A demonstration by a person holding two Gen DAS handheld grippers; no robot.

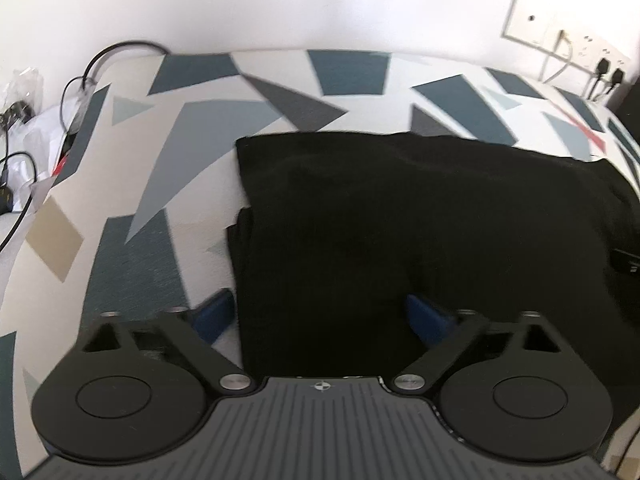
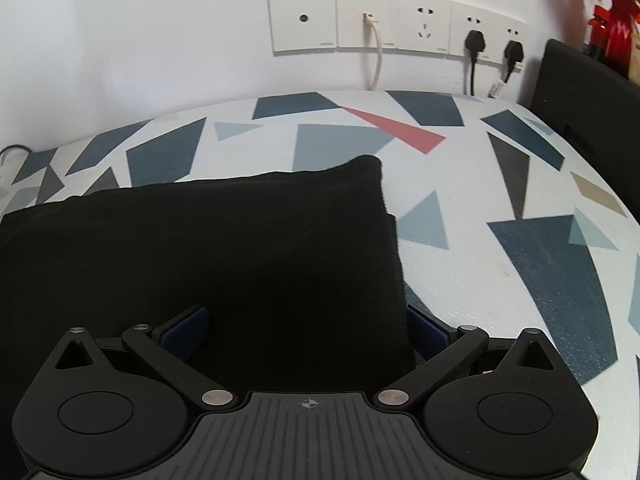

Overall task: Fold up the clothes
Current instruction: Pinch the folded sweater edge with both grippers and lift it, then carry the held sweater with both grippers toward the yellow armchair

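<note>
A black garment lies folded flat in a rough rectangle on a table covered by a cloth with a geometric pattern. My left gripper is open low over the garment's near left corner. Its left blue pad is over the tablecloth just outside the edge, and its right pad is over the black fabric. In the right wrist view the garment fills the left half. My right gripper is open and straddles the garment's near right edge, with one pad beyond it.
White wall sockets with two black plugs and a white cable sit behind the table. A black upright object stands at the far right with red items behind it. Cables and plastic bags lie off the table's left edge.
</note>
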